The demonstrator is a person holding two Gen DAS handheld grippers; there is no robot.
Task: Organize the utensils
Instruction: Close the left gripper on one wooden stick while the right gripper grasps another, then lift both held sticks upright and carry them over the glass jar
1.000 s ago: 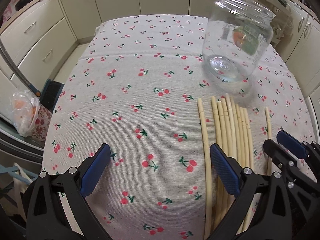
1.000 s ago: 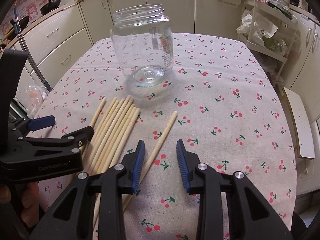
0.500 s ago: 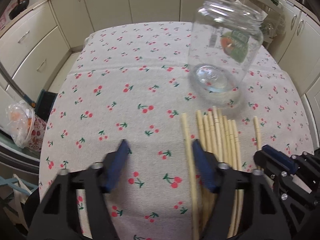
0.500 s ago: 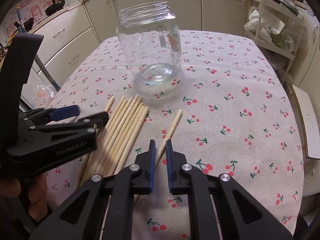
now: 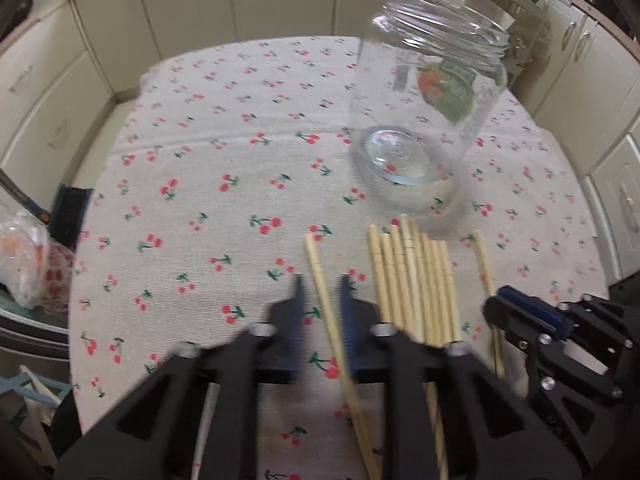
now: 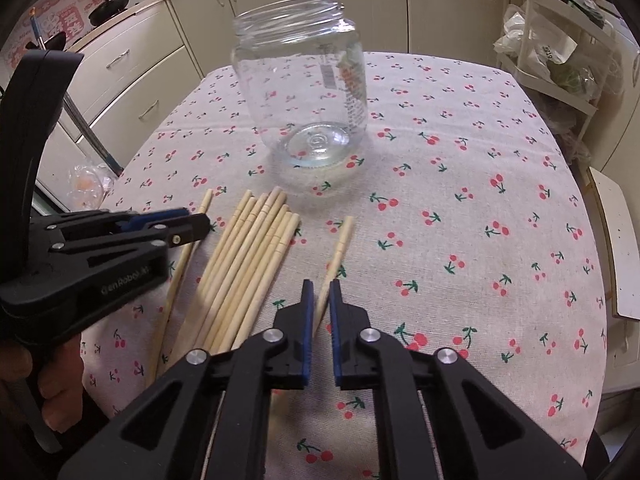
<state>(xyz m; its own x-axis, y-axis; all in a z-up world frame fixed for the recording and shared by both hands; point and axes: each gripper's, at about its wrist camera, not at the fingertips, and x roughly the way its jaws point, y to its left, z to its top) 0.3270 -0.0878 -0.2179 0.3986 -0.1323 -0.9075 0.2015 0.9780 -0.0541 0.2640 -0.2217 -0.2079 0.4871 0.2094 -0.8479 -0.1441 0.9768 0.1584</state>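
Several pale wooden chopsticks (image 5: 416,276) lie bunched on the cherry-print tablecloth (image 5: 224,152), also seen in the right wrist view (image 6: 252,256). A clear glass jar (image 5: 424,96) stands upright and empty behind them (image 6: 308,88). My left gripper (image 5: 320,284) straddles a single chopstick (image 5: 320,276) left of the bunch, jaws narrowed but a gap shows each side. My right gripper (image 6: 320,288) is closed on another single chopstick (image 6: 340,248) right of the bunch. The left gripper also shows in the right wrist view (image 6: 176,220); the right gripper shows in the left wrist view (image 5: 504,304).
Cream kitchen cabinets (image 6: 132,68) surround the table. A wire rack with bags (image 6: 560,52) stands at the right, a white stool (image 6: 616,248) near the table's right edge. A plastic bag (image 5: 24,260) lies on the floor at the left.
My left gripper moved right over the leftmost single chopstick and narrowed its jaws around it. My right gripper closed onto the rightmost single chopstick.
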